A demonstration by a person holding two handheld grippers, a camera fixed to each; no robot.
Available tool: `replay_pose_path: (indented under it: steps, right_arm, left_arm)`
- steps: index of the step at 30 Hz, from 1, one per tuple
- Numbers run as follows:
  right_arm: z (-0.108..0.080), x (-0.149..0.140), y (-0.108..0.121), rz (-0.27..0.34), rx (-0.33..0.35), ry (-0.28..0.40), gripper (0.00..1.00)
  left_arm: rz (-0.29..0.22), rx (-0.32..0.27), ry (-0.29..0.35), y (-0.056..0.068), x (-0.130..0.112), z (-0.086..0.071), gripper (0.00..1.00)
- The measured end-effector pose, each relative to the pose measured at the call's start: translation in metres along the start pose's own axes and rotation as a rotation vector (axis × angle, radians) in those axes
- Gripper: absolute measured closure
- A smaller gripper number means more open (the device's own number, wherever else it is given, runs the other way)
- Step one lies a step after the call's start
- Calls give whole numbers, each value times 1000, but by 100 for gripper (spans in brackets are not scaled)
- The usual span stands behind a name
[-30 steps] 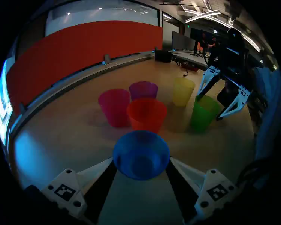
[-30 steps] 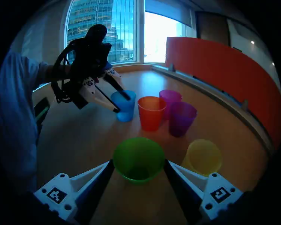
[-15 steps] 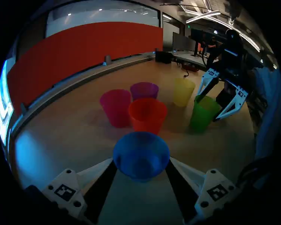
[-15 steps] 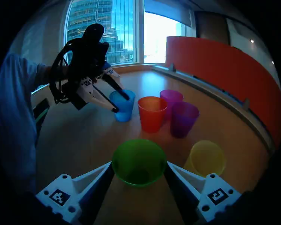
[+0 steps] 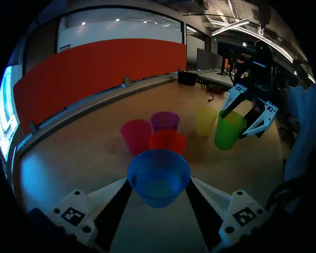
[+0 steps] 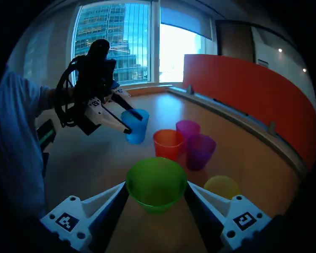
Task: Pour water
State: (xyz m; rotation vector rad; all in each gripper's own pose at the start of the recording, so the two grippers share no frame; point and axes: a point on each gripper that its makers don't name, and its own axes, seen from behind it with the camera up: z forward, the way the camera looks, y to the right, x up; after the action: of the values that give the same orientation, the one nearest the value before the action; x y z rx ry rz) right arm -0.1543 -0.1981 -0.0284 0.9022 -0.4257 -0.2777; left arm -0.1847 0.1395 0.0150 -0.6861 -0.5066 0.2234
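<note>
You have raised both cups clear of the table [image 5: 73,156]: your left gripper [image 5: 158,182] clamps the blue cup [image 5: 159,179], your right gripper [image 6: 156,186] the green cup [image 6: 156,179], above the orange cup [image 5: 167,141] and its neighbours. Pouring looks imminent.

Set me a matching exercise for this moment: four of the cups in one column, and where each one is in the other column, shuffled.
Things:
1. blue cup
2. green cup
3. orange cup
4. yellow cup

Places:
A. on the table, bunched with the pink cup and purple cup
B. gripped in the right claw
C. on the table, apart from the bunch
D. gripped in the left claw

Pairs: 1-D, 2-B, 3-A, 4-C
</note>
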Motion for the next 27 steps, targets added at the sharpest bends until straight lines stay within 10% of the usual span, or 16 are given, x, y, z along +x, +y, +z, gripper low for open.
replay_pose_path:
  steps: [27]
  right_arm:
    - [-38, 103, -8, -43, -49, 238, 9]
  left_arm:
    - [1, 82, 232, -8, 86, -48, 15]
